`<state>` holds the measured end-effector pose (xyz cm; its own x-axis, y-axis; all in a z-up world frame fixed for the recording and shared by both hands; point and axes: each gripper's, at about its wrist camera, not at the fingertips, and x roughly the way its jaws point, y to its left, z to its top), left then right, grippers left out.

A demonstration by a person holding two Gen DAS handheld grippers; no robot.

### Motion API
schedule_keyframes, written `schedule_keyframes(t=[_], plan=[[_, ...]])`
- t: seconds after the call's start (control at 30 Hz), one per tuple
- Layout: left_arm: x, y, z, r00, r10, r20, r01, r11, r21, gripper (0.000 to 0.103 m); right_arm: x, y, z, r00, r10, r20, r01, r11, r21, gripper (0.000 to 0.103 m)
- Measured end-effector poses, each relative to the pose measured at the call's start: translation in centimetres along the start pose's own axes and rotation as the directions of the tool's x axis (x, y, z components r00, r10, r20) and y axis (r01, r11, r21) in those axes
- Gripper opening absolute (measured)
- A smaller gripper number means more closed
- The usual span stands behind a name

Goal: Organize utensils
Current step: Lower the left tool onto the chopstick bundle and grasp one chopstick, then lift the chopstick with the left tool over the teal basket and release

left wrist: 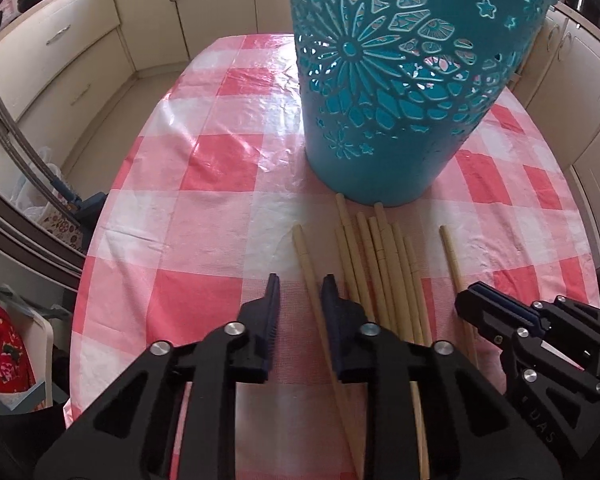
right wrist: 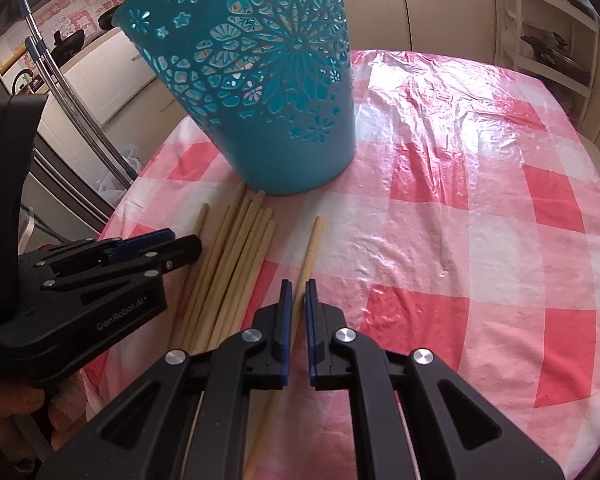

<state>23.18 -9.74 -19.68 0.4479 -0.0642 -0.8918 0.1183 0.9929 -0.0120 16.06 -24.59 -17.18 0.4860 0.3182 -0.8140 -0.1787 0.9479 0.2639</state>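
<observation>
Several pale wooden chopsticks (left wrist: 380, 264) lie in a loose bundle on the pink checked tablecloth, just in front of a tall teal cut-out basket (left wrist: 400, 80). My left gripper (left wrist: 302, 292) is open, low over the table, its fingers either side of the leftmost chopstick (left wrist: 306, 264). My right gripper (right wrist: 298, 296) is narrowly open around the single chopstick (right wrist: 312, 248) lying apart on the right; it does not clamp it. The bundle (right wrist: 236, 256) and basket (right wrist: 268, 80) show in the right wrist view too. The right gripper shows in the left view (left wrist: 476, 300), and the left in the right view (right wrist: 180, 244).
The tablecloth (right wrist: 460, 220) spreads to the right of the chopsticks. Cream kitchen cabinets (left wrist: 60, 52) stand around the table. Metal poles (right wrist: 72, 96) and bags stand at the table's left edge.
</observation>
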Motion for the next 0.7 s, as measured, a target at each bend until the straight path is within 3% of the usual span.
schedule_keyframes(t=[0.03,0.17,0.33,0.53,0.7], plan=[[0.0,0.0,0.0,1.0,-0.011,-0.006,0.011,1.0,0.004,0.006,0.0,0.0,0.0,1.0,0.0,0.001,0.0,1.0,-0.002,0.007],[-0.5,0.7,-0.1,0.997,-0.068,-0.033,0.067,0.998,-0.011,0.005,0.0,0.2,-0.1,1.0,-0.002,0.004,0.002,1.0,-0.008,0.007],[-3.1,2.4,-0.9,0.995,-0.098,0.009,0.098,0.995,-0.026,0.005,0.1,0.6,-0.2,1.0,-0.015,0.01,0.015,1.0,-0.024,0.007],[-9.3,4.7,0.4,0.981,-0.148,0.127,0.155,0.987,-0.048,0.005,0.2,0.8,-0.3,1.0,-0.018,0.011,0.019,0.999,-0.031,0.007],[-15.0,5.9,2.2,0.954,-0.177,0.243,0.195,0.98,-0.049,0.005,0.2,1.0,-0.5,1.0,-0.022,0.013,0.022,0.999,-0.039,0.007]])
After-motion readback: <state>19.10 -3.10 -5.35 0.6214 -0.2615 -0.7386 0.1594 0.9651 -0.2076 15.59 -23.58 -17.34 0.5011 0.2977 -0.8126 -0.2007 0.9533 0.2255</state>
